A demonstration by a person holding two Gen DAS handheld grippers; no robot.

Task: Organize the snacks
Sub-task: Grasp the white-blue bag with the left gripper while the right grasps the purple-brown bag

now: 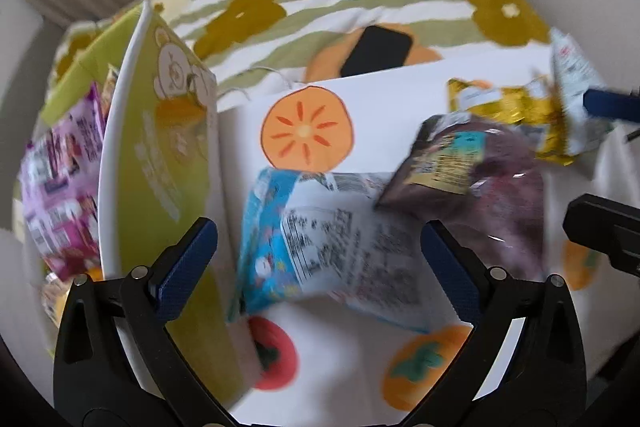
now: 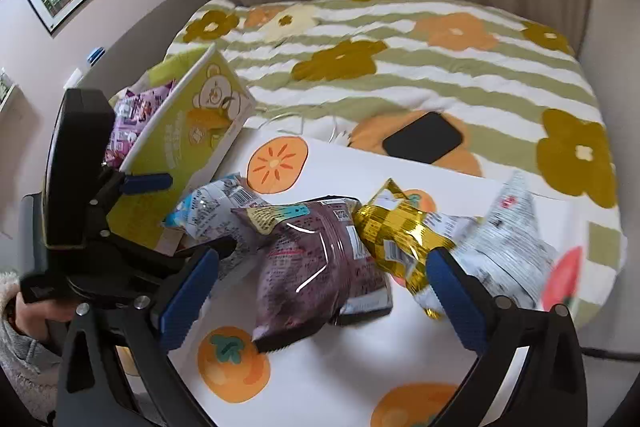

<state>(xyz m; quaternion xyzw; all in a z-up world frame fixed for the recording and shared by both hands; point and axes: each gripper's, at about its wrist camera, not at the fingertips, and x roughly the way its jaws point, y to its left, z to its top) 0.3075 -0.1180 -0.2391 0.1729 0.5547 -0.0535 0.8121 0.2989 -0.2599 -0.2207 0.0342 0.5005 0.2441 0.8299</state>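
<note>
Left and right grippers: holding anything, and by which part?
Nothing held. Left gripper is open over the blue packet; right gripper open over the purple bag.

soft even daylight | motion blur on packets, worst in left view | fisheye bending, dark vignetted corners

Left wrist view: from just behind the open left gripper (image 1: pixel 320 247), looking steeply down, close over the blue-and-white packet (image 1: pixel 332 239) on the persimmon-print cloth (image 1: pixel 384 99), green box (image 1: pixel 160 155) on the left edge. Right wrist view: from behind the open right gripper (image 2: pixel 320 287), set a little farther back and to the right, facing forward over the dark purple bag (image 2: pixel 320 259) toward the striped blanket (image 2: pixel 400 75). Shared by both: box, blue-and-white packet, purple bag, gold packet (image 2: pixel 396 235), black phone (image 2: pixel 424 138).
</note>
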